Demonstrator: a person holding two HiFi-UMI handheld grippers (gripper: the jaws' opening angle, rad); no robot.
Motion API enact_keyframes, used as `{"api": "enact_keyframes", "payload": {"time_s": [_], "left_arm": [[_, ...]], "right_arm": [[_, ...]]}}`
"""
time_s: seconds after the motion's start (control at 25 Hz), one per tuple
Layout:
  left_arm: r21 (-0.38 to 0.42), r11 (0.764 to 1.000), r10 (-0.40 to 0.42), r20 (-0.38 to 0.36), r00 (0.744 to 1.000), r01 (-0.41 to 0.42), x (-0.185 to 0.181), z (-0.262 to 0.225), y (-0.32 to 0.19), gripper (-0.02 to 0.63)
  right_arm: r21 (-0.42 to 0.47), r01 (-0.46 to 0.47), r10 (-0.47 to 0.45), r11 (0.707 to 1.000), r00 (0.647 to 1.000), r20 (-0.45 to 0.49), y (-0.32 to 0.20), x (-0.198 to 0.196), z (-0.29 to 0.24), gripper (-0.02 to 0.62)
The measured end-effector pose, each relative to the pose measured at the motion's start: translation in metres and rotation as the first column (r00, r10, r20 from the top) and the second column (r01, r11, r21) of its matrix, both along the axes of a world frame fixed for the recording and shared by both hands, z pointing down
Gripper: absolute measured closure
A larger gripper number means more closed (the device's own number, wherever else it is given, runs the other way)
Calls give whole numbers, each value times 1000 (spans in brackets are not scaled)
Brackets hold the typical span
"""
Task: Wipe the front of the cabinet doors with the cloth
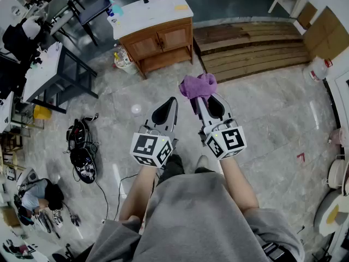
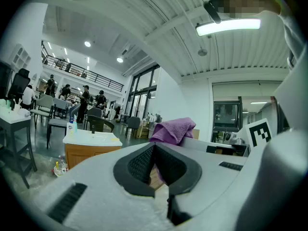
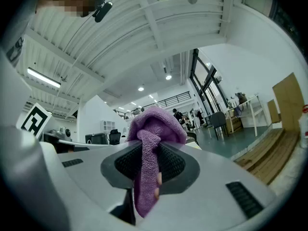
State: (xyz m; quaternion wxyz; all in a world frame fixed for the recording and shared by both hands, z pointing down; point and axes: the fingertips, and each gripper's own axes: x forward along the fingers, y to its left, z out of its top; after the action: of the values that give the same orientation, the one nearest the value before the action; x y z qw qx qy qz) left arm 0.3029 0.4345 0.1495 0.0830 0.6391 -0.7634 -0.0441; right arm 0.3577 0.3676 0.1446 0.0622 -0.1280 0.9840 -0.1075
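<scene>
The wooden cabinet (image 1: 158, 37) with a white top and two front doors stands on the floor well ahead of me; the left gripper view shows this cabinet (image 2: 91, 148) at lower left. My right gripper (image 1: 200, 100) is shut on a purple cloth (image 1: 198, 86), which bunches above the jaws and hangs down between them (image 3: 148, 153). To its left, my left gripper (image 1: 170, 103) is held level with it, shut, nothing between its pads (image 2: 139, 165). Both grippers hang in the air in front of my body, far from the cabinet doors.
A low wooden platform (image 1: 251, 48) lies to the right of the cabinet. Bottles (image 1: 122, 59) stand at its left foot. A dark-framed table (image 1: 49, 75) is at left, bags and cables (image 1: 82, 152) lie on the floor, and a person (image 1: 38, 192) crouches at lower left.
</scene>
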Motion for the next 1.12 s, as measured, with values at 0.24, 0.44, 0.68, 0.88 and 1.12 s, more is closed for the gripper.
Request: {"api": "enact_keyframes", "payload": {"time_s": [0.24,0.44,0.68,0.88,1.12], "left_arm": [[-4,1000,-9,-17,1000,9,-39,9,2,597],[-12,1000,2,-36,999,-2,-75,17,3,598],[-18,1000,24,-61,998,-25,-122,29,8,598],[-16,1000,24,-80,997,-25,-158,32,21,597],[-27,999,17,-102,995,-20,-192,39,18,597]], "right_arm": [[-20,16,-16,1000,1000,-10,2,-35,9,515],[-12,12,-13,1000,1000,-20,6,-71,12,514],[-23,-24,23,999,999,-33,7,-115,21,514],[-45,-54,53,998,998,-25,12,-144,24,514],[-68,-51,49,996,998,-37,9,-174,31,514]]}}
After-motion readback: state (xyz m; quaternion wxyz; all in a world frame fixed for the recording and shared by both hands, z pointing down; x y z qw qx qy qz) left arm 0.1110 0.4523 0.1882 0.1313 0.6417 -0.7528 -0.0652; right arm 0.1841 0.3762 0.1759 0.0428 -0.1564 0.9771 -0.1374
